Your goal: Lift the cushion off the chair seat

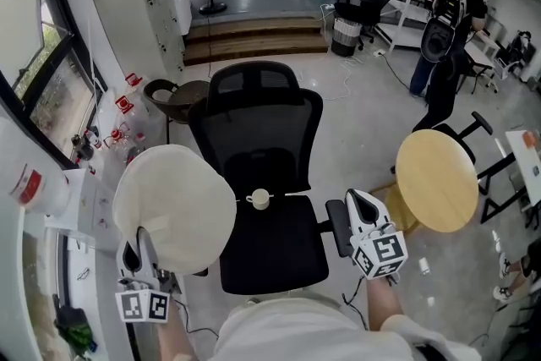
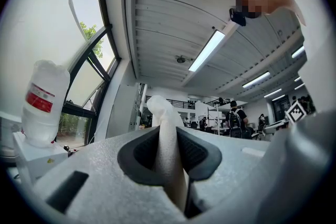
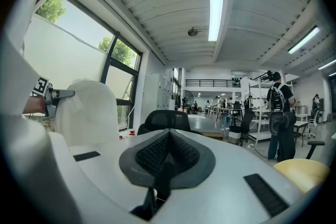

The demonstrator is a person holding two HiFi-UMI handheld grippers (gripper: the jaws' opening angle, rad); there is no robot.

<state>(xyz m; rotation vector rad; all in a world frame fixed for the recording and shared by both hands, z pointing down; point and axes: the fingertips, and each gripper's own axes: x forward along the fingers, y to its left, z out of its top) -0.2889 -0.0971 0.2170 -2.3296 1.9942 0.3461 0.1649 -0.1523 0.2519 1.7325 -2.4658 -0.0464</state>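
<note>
Cushion [image 1: 173,207] is held up in air, left of chair [image 1: 262,131], off seat [image 1: 279,254]. Its bottom edge is pinched tight in left claw [image 1: 140,245]. Right claw [image 1: 359,203] is shut, nothing gripped, held just beside chair armrest, on chair's other side. Small white thing [image 1: 259,199] is seen at back of seat. Round yellow desk [image 1: 435,180] is seen right of chair.
</note>
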